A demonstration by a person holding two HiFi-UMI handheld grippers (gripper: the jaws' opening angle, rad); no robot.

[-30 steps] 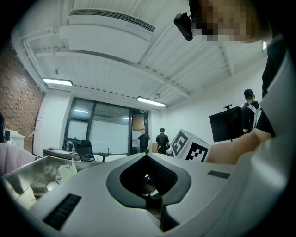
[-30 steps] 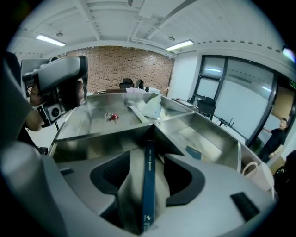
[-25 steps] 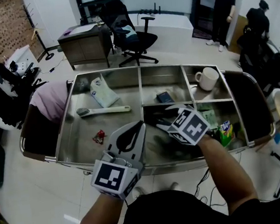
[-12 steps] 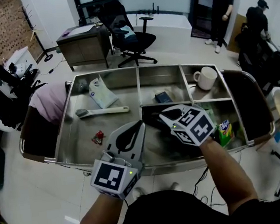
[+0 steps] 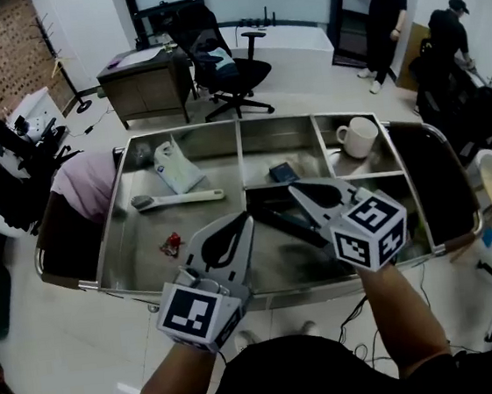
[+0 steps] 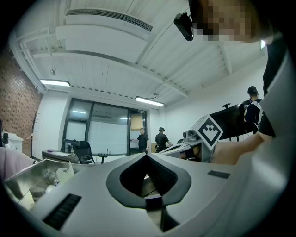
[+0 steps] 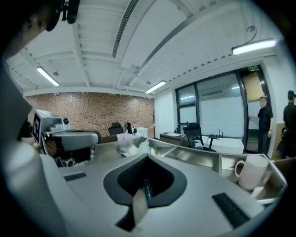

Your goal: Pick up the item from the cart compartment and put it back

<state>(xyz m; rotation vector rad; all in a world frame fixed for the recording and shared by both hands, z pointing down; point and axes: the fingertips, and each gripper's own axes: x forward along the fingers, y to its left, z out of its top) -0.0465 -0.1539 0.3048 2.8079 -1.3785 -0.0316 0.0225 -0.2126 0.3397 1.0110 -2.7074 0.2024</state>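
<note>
Two hand-held grippers hover at the near edge of the steel cart [image 5: 177,131]. Our right gripper [image 5: 298,190] has its jaws clamped on a thin dark item [image 7: 146,190], which it holds edge-on above the near middle compartment. Our left gripper [image 5: 245,222], jaws pressed together on nothing, sits level over the near edge of the large left compartment, while a white mug [image 5: 360,137] stands in the far right corner compartment.

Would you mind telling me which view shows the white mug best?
The head view: the white mug sits whole in the far right cart compartment. The right gripper view shows its side and handle; the left gripper view misses it.
</note>
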